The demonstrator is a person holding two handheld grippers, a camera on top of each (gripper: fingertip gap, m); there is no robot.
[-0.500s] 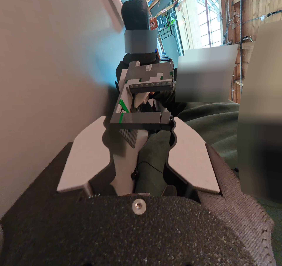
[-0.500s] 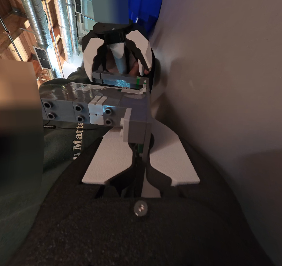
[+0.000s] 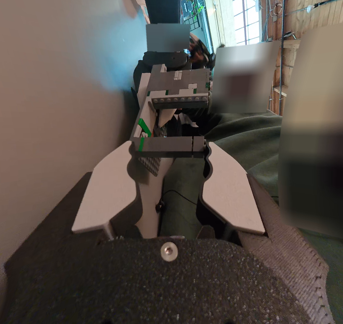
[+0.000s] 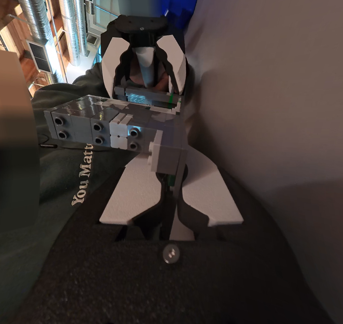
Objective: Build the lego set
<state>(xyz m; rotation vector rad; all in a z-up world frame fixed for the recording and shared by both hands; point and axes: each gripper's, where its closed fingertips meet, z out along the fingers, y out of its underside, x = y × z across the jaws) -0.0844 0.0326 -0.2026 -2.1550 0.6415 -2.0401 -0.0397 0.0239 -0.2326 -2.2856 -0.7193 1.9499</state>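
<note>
The lego model (image 3: 178, 84) is a grey and white frame with small green pieces, held in the air between both grippers. My left gripper (image 3: 168, 147) is shut on the model's near grey bar, its fingers (image 3: 111, 185) spread across the bar's length. My right gripper (image 4: 173, 168) is shut on a thin grey wall at the other end of the model (image 4: 83, 127). The left gripper also shows in the right wrist view (image 4: 144, 90), clamped on the far bar. The right gripper's black body (image 3: 174, 62) shows behind the model in the left wrist view.
Both views are rolled sideways. A pale flat surface (image 3: 55, 92) fills one side of each view, also in the right wrist view (image 4: 269, 92). A person's dark green sweatshirt (image 3: 241, 138) lies close behind the model, also seen in the right wrist view (image 4: 61, 175). Spacing between my two grippers at the tips: around 7 centimetres.
Both grippers keep their hold on the model. The model and grippers have shifted only slightly, and the background has turned a little.
</note>
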